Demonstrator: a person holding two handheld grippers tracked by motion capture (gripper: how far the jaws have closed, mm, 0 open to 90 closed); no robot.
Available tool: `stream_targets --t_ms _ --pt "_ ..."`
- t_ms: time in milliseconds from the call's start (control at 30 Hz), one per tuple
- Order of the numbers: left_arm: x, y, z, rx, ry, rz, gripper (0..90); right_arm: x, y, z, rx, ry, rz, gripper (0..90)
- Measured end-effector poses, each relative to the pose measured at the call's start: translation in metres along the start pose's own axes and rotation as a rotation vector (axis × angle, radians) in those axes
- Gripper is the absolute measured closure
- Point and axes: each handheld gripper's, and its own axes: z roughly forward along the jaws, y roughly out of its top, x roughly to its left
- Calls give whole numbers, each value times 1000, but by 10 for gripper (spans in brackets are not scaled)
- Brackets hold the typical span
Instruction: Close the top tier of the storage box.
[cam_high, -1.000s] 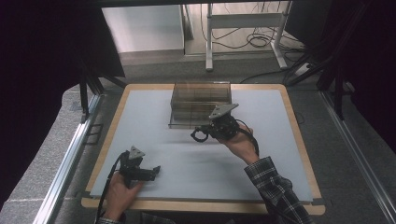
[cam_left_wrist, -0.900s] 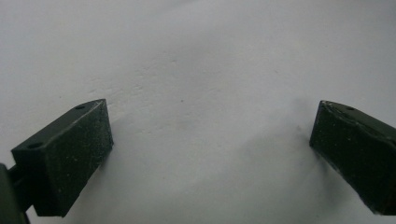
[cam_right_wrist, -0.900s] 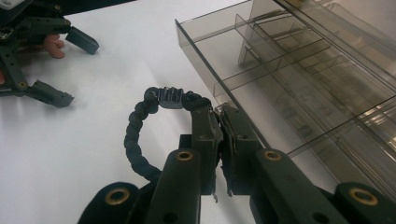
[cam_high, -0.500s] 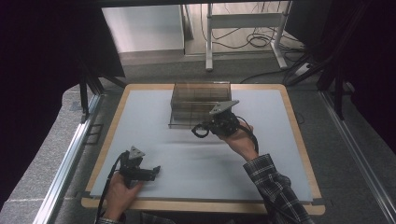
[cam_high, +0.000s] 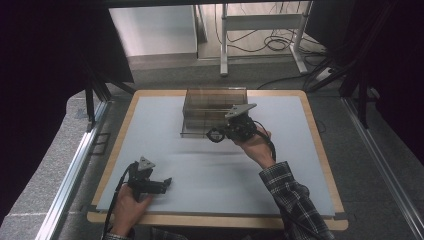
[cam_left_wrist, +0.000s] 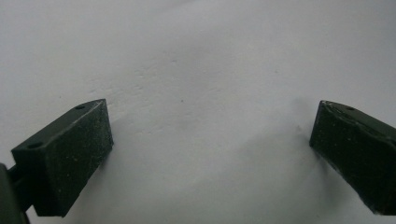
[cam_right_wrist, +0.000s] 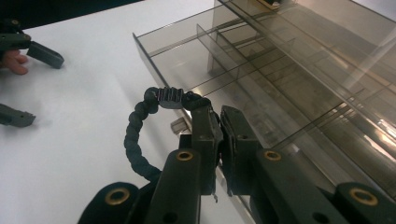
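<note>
Spreading across most of the high view, the bench (cam_high: 150, 145) is a pale grey surface framed by a light wooden rim, with dark floor and metal rails to either side.

Next in size is the clear smoky organiser box (cam_high: 212, 112), which sits near the far edge of the bench, about midway along it. Thin partitions split it into several compartments, and in the right gripper view its shallow drawer (cam_right_wrist: 187, 60) stands pulled out toward the near side, with bare dividers visible inside.

The person's right sleeve (cam_high: 295, 200), in a dark plaid, reaches in from the near right corner toward the box. The right hand (cam_high: 255, 145) carries the right gripper (cam_high: 216, 135) at the near front edge of the box. In its own view the right gripper (cam_right_wrist: 219, 128) has its two jaws drawn together on the thin front wall of the drawer, at a small tab low on that wall. A black ribbed cable loop (cam_right_wrist: 140, 135) curls up beside the jaws and touches the drawer's front edge.

Near the near left corner of the bench, the left hand (cam_high: 127, 205) holds the left gripper (cam_high: 167, 182) low over the bare surface, well apart from the box. In the left gripper view its jaws stand wide apart with nothing but the pale bench surface between them.
</note>
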Motion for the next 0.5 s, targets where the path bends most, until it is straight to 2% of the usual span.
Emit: stream_targets --t_ms 500 --pt "0 0 0 0 0 0 0 -9 5 8 0 -38 18 843"
